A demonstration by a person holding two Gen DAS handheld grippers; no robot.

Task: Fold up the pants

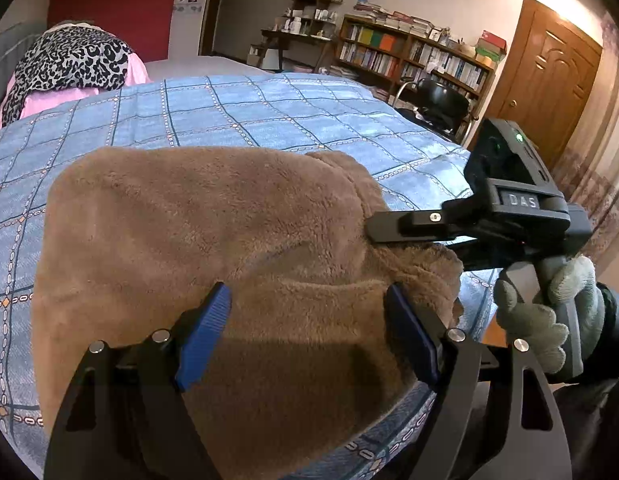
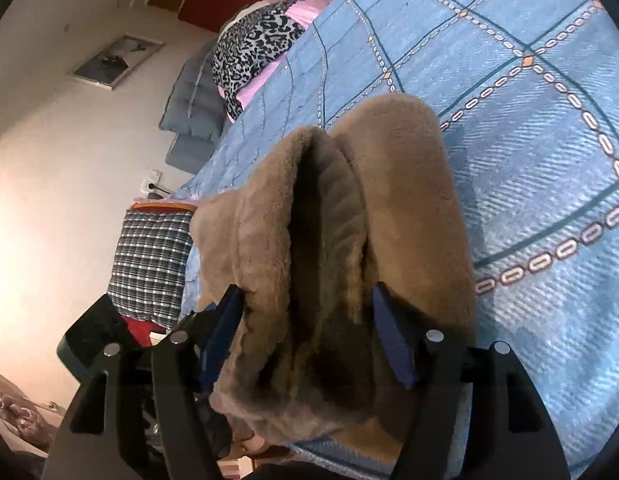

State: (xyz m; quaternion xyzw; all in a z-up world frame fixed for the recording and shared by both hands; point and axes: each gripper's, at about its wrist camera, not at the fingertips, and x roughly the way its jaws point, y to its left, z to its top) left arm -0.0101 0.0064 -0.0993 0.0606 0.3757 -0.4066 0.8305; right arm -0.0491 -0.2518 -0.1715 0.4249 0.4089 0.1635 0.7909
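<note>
The brown fleece pants (image 1: 213, 240) lie folded in a thick bundle on the blue checked bedspread (image 1: 229, 108), near the bed's near edge. My left gripper (image 1: 309, 312) is open and hovers just above the bundle, its blue pads apart and holding nothing. My right gripper (image 1: 373, 232) comes in from the right, held by a gloved hand (image 1: 549, 312), with its fingers around the bundle's right end. In the right wrist view the right gripper (image 2: 309, 320) has stacked fleece layers of the pants (image 2: 329, 240) between its blue pads, which press into the cloth.
A leopard-print cloth (image 1: 69, 60) on pink bedding lies at the far left of the bed. A bookshelf (image 1: 413, 52), a black chair (image 1: 441, 100) and a wooden door (image 1: 545, 76) stand beyond the bed. A checked cushion (image 2: 153, 260) sits beside the bed.
</note>
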